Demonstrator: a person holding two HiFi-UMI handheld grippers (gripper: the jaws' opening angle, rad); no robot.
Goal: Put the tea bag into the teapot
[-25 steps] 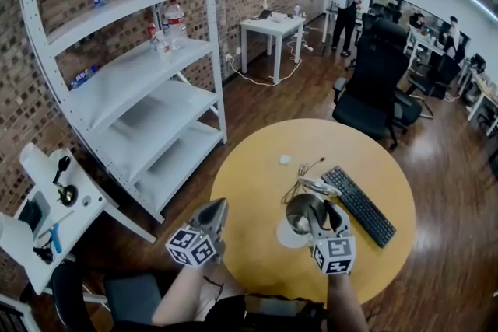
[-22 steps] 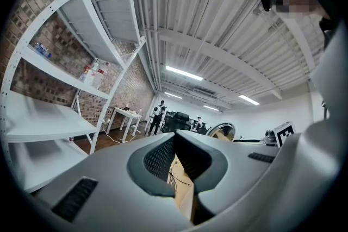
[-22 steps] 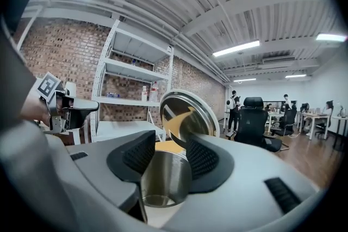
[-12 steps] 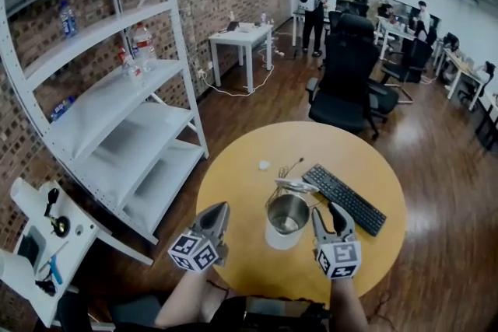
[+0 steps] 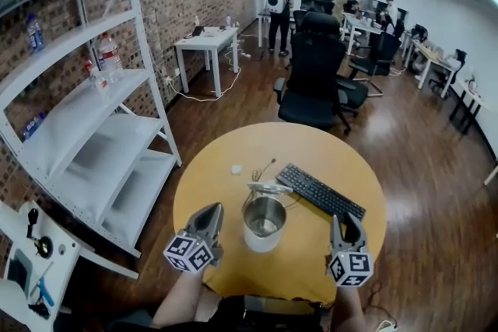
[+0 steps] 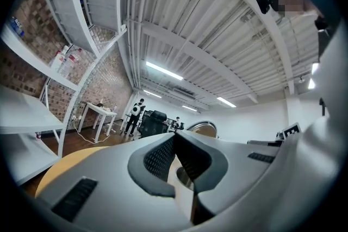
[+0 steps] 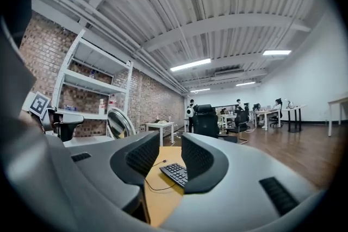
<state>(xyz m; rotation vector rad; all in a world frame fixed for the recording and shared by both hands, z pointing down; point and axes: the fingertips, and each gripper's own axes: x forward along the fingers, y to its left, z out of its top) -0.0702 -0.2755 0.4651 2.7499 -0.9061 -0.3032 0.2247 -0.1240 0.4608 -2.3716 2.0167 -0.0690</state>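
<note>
Flanking the teapot (image 5: 264, 222), the left tool (image 5: 213, 208) at 9 o'clock is closed. At 3 o'clock, the right tool (image 5: 347, 220) has just been narrowing, its jaws apart and empty.

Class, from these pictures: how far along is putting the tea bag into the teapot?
Done: unclear; the teapot stands open on the table, its inside too small to show a bag. In hand: nothing; the left gripper is shut and empty, the right gripper, jaws just closing, stands open with nothing between. Left: probably checking the teapot for the bag.
</note>
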